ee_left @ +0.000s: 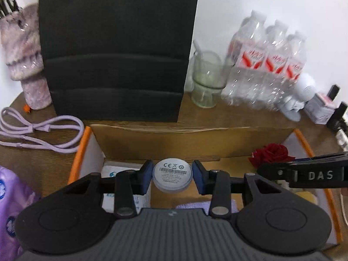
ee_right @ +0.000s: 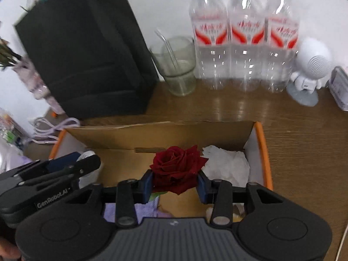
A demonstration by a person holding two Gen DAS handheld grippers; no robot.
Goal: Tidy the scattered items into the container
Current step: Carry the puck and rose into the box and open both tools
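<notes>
The left gripper (ee_left: 172, 177) has its blue-padded fingers (ee_left: 145, 177) clamped on a small round white disc (ee_left: 172, 176) with printed markings and a barcode on its face, holding it above the open cardboard box with orange-edged flaps (ee_left: 152, 140). The right gripper (ee_right: 175, 184) has its own blue pads pressed against the sides of a dark red rose bloom (ee_right: 177, 168), also above the box interior. Inside the box, a crumpled white tissue (ee_right: 228, 165) lies in the far right corner, a lilac cloth (ee_right: 130, 212) sits near the front, and a white packet with blue print (ee_left: 113, 171) lies at the left. The box rests on a brown wood-grain table (ee_right: 304, 152). Behind it, against the white wall, stand a tall black ribbed block (ee_left: 117, 50), a clear glass cup with a straw (ee_right: 178, 67), three clear plastic water bottles with red-and-white labels (ee_right: 245, 43), and a small white round-headed robot figure (ee_right: 308, 76) at the far right. A coiled lilac cable (ee_left: 41, 130) lies on the table left of the box, beyond a purple plastic pack (ee_left: 13, 198) at the near left edge.
</notes>
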